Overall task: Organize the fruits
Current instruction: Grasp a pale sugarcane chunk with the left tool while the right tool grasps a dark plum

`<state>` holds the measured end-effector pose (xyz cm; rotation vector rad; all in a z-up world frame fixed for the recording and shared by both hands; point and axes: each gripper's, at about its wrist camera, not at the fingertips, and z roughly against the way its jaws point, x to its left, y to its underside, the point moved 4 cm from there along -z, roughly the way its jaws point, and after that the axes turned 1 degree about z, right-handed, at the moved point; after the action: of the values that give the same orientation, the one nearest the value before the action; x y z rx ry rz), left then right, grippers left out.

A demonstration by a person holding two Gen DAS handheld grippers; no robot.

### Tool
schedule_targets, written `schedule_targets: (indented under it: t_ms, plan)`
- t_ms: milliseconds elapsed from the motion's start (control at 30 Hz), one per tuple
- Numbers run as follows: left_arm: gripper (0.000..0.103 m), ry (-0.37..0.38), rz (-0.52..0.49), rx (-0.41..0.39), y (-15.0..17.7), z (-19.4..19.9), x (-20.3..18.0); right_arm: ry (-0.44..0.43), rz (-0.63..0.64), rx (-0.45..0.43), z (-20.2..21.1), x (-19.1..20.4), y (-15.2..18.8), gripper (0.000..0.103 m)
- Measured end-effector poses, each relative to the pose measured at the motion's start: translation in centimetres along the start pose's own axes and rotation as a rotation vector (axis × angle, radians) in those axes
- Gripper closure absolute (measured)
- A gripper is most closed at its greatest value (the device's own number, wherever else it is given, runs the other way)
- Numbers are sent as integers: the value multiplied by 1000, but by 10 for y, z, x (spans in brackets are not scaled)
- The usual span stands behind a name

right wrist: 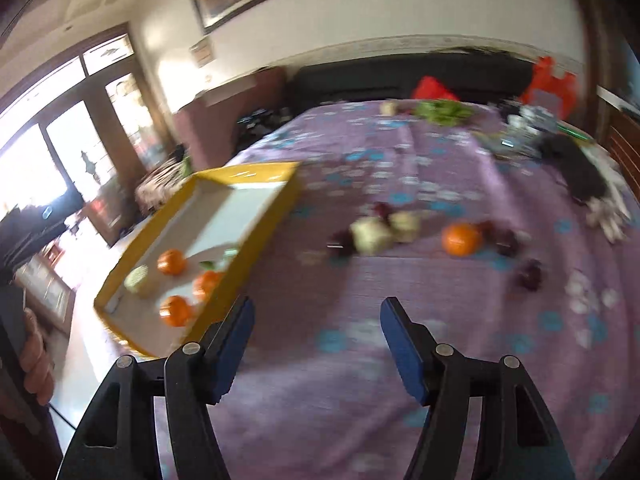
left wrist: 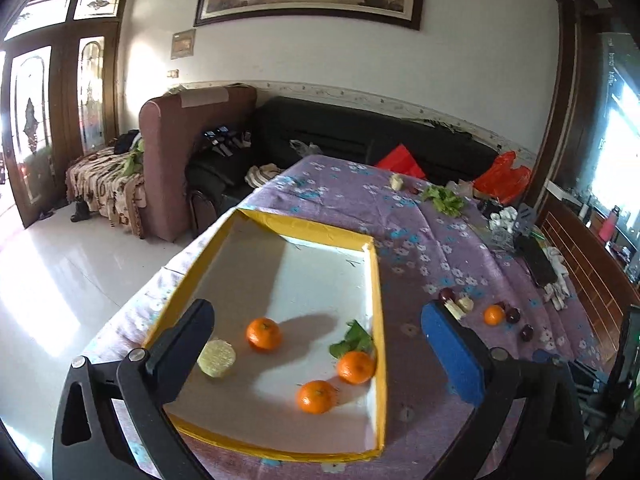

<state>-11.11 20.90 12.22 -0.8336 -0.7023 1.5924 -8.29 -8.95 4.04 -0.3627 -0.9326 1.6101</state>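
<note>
Black linkage arms and blue-padded fingers of the left gripper (left wrist: pixel 316 332) sit closest to the lens, jaws spread wide and holding nothing. Directly between and below those fingers lies the yellow-rimmed tray (left wrist: pixel 380 320), white inside, resting on the purple floral tablecloth (left wrist: pixel 420 220). Inside the tray are three oranges: one (left wrist: pixel 263 333) ahead of the left finger, one (left wrist: pixel 356 367) with a green leaf against the tray wall on the right-finger side, and one (left wrist: pixel 316 396) nearest the gripper base. A pale yellow-green fruit (left wrist: pixel 216 358) lies just beside the left finger. Outside the tray, beyond the right finger, a loose orange (left wrist: pixel 493 315) sits next to dark red fruits (left wrist: pixel 513 315). The right gripper (right wrist: pixel 316 344) hangs over bare cloth, jaws also wide and empty; its view is motion-blurred. The tray stands off its left finger, and the loose orange lies ahead, past its right finger, near pale cut fruit pieces (right wrist: pixel 370 234).
</note>
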Motion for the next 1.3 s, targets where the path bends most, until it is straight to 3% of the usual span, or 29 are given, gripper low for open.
schedule_targets:
  t_ms: [167,333,467,633,800,900,967,1033,1300]
  plan:
    - [0,140,-45,117,19,-20,-40,145,-163,-21,27,-103,-5,31]
    - [0,211,-56,210,32,-38,-69,194,-253,-16,26,-155,-15,31]
    - [0,283,-75,251,39,-43,-89,194,-225,12,3,-159,-24,31]
    - [0,229,-148,277,38,-67,-110,193,-149,68,-41,-142,-31,33]
    - [1,242,-201,288,36,-93,-134,191,-124,80,-61,-135,-28,34]
    - [16,244,-263,309,38,-117,-154,192,-115,89,-65,-136,-26,34]
    - [41,235,-305,329,40,-139,-166,181,-126,96,-68,-138,-24,34]
    - [51,214,-344,350,42,-159,-176,171,-136,99,-70,-140,-23,36]
    - [51,182,-456,344,47,-199,-191,175,-127,97,-69,-142,-23,50]
